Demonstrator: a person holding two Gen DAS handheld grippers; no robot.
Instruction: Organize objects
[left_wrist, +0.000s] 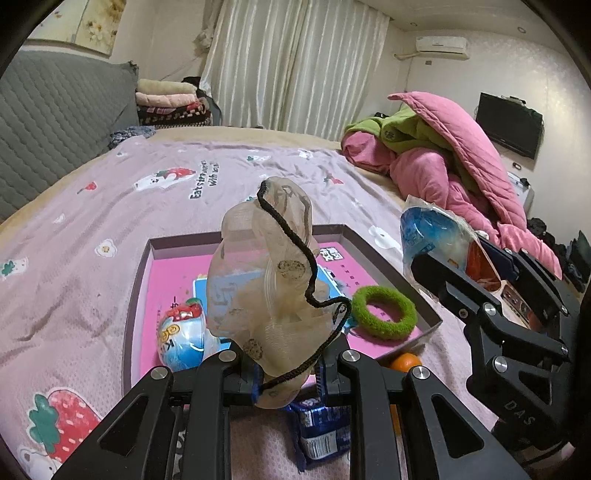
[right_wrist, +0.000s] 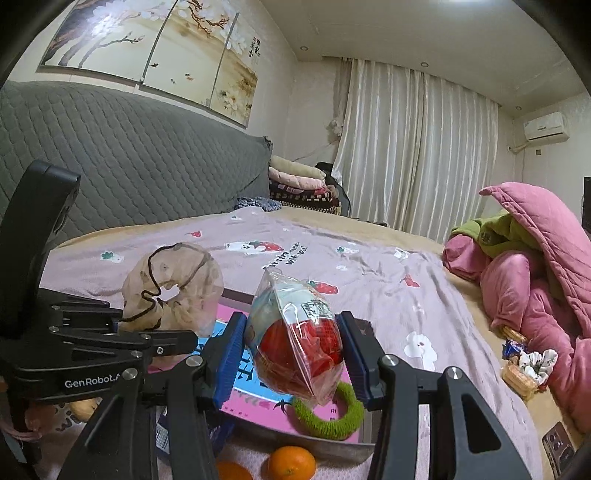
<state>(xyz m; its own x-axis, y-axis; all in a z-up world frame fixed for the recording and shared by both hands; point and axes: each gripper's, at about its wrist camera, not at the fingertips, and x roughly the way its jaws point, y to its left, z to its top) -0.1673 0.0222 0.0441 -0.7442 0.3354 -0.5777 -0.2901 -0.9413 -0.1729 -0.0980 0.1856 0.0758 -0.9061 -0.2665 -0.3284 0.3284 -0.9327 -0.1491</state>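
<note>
My left gripper is shut on a beige mesh scrunchie with a black cord, which stands up above the shallow pink-floored box. The same scrunchie shows at the left of the right wrist view, with the left gripper under it. My right gripper is shut on a clear packet with a red and white toy, held over the box's right side; that packet appears at the right of the left wrist view. In the box lie a green fuzzy ring and a blue and white egg-shaped toy.
The box sits on a lilac strawberry-print bedsheet. Oranges and a blue snack packet lie by the box's near edge. A pink and green quilt heap, a small basket and a phone are at the right. A grey headboard runs along the left.
</note>
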